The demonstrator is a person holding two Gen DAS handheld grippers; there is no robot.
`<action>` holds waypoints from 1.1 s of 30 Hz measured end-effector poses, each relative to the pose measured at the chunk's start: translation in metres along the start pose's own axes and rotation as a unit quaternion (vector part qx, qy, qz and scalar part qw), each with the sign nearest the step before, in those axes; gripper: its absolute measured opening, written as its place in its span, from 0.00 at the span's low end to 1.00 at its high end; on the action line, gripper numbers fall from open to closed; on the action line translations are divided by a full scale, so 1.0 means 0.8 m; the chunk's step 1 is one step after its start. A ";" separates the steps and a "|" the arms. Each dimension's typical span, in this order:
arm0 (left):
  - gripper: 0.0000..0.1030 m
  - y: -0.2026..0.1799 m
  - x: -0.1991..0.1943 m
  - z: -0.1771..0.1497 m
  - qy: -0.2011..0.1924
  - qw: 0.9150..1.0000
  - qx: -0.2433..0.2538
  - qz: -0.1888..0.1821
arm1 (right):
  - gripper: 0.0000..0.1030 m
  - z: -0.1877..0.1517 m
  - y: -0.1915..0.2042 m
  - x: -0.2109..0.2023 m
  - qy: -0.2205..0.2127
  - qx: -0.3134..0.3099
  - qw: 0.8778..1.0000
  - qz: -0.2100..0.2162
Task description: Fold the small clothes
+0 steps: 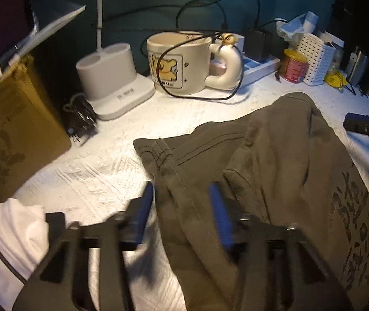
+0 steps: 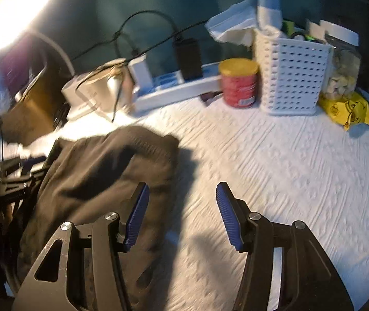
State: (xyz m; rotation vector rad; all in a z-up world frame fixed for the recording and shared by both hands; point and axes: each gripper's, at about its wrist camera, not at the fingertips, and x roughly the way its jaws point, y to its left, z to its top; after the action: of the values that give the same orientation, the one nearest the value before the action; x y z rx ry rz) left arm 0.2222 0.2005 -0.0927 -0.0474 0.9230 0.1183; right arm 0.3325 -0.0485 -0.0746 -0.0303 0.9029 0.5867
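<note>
two grippers: we see both with blue pads spread wide
left gripper point(image 1: 182, 207): olive garment point(image 1: 275, 171) bunched between its fingers, not pinched
right gripper point(image 2: 183, 212): over the white quilted cover point(image 2: 275, 171), garment at its left finger
beyond: we see a bear mug point(image 1: 182, 64), white basket point(image 2: 292, 77)

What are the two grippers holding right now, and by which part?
Nothing is clamped. The left gripper has open jaws straddling a seamed fold of the olive garment, not closed on it. The right gripper is open over the white cloth.
</note>
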 end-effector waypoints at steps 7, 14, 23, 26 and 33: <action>0.03 0.021 0.001 0.006 -0.024 0.999 -0.022 0.016 | 0.55 0.020 -0.025 0.045 0.017 0.049 0.997 0.061; 0.02 0.033 -0.001 0.010 -0.038 0.999 -0.033 0.001 | 0.19 0.033 -0.018 0.084 0.039 0.058 0.991 0.113; 0.02 0.043 0.012 0.024 -0.039 0.998 -0.046 0.000 | 0.11 0.071 -0.001 0.076 -0.010 0.015 0.995 0.099; 0.02 0.047 0.021 0.027 -0.034 0.998 -0.047 0.006 | 0.11 0.075 -0.001 0.085 -0.008 0.008 0.997 0.079; 0.09 0.048 0.003 0.031 -0.035 0.997 -0.067 0.027 | 0.11 0.062 -0.008 0.098 0.009 0.006 0.999 0.044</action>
State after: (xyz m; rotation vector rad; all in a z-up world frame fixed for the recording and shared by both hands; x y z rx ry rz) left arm 0.2381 0.2409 -0.0793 -0.1418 0.8460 0.2308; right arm 0.4089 -0.0040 -0.1038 0.0156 0.9294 0.6630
